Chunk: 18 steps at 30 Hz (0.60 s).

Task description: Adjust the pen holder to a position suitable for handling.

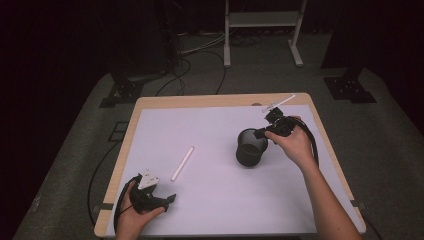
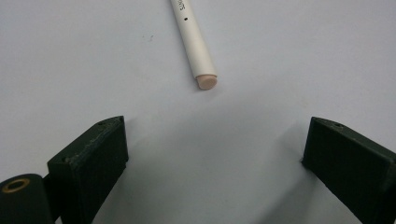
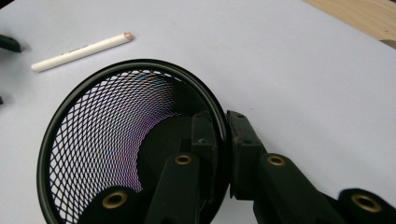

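A wooden table [image 1: 220, 100] is covered by a pale lavender-white sheet [image 1: 215, 200], and the person's two forearms come in from the near edge. The left gripper [image 1: 167, 200], black with a grey three-cornered plate on top, sits low over the near left part of the sheet in the person's left hand [image 1: 131, 216]; in the left gripper view its two black jaws stand wide apart with bare sheet between them, gripping nothing. Just beyond those jaws lies a slim white cylindrical stick with a pinkish-tan end [image 2: 194, 43], flat on the sheet, its tan tip turned toward the gripper but clear of both jaws. In the high view this stick [image 1: 182, 163] lies at a slant left of the table's middle, well apart from the cup. The right gripper [image 1: 261, 133], held in the right hand [image 1: 295, 145], is at the far right part of the sheet, clamped on a black wire-mesh cylindrical cup [image 1: 250, 147]. In the right gripper view the jaws are closed on the cup's rim [image 3: 219, 133], one jaw inside the mesh wall and the other outside, and the cup's open mouth tilts toward the camera, showing the mesh inside with nothing in it. Near the far right edge of the table lies another thin white stick-like piece [image 1: 279, 103], too small to make out.
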Each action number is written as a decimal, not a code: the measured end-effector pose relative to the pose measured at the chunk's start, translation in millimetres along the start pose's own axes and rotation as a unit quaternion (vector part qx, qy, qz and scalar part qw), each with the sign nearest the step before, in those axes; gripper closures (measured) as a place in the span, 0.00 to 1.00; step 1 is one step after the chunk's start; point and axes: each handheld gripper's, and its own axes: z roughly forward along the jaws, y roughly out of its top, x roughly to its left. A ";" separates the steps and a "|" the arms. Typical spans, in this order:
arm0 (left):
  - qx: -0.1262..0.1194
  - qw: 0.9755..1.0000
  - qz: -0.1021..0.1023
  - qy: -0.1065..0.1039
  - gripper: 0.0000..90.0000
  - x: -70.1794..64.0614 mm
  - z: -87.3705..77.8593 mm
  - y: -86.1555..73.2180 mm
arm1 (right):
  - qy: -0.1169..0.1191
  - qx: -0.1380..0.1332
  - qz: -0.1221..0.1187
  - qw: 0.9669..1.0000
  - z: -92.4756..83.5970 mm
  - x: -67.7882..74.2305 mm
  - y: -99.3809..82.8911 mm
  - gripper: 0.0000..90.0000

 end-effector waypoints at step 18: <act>0.002 1.000 0.002 0.000 0.06 0.4 -0.3 0.2 | 0.037 0.024 -0.033 0.998 24.4 31.5 -2.1 0.91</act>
